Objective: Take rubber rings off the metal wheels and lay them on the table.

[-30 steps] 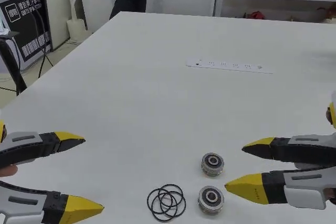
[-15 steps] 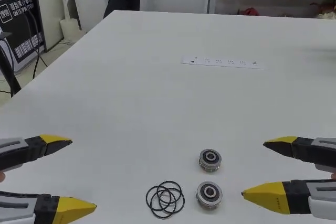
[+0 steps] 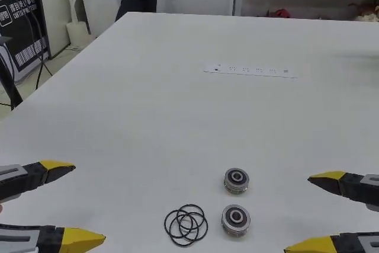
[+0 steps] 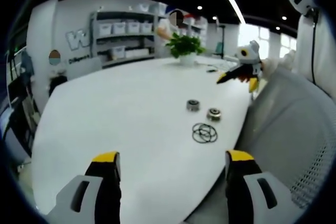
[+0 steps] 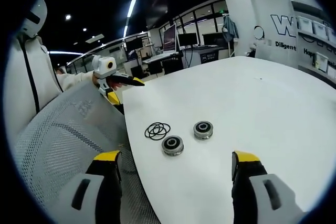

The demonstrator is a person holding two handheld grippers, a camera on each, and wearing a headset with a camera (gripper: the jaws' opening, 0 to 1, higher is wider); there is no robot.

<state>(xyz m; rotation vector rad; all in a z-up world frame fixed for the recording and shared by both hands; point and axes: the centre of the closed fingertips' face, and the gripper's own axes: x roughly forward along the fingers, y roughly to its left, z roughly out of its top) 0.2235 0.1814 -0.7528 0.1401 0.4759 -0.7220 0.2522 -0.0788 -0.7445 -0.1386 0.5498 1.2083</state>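
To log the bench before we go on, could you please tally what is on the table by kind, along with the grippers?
Metal wheels: 2
Pile of rubber rings: 1 (the rings overlap too much to count)
Power strip: 1
Grippers: 2, the left gripper and the right gripper, both open
Total: 6

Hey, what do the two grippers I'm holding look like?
The left gripper and right gripper match. Each has two tapering, pointed fingers with yellow tips, black mid-sections and light grey bodies, each body marked with a dark slot.
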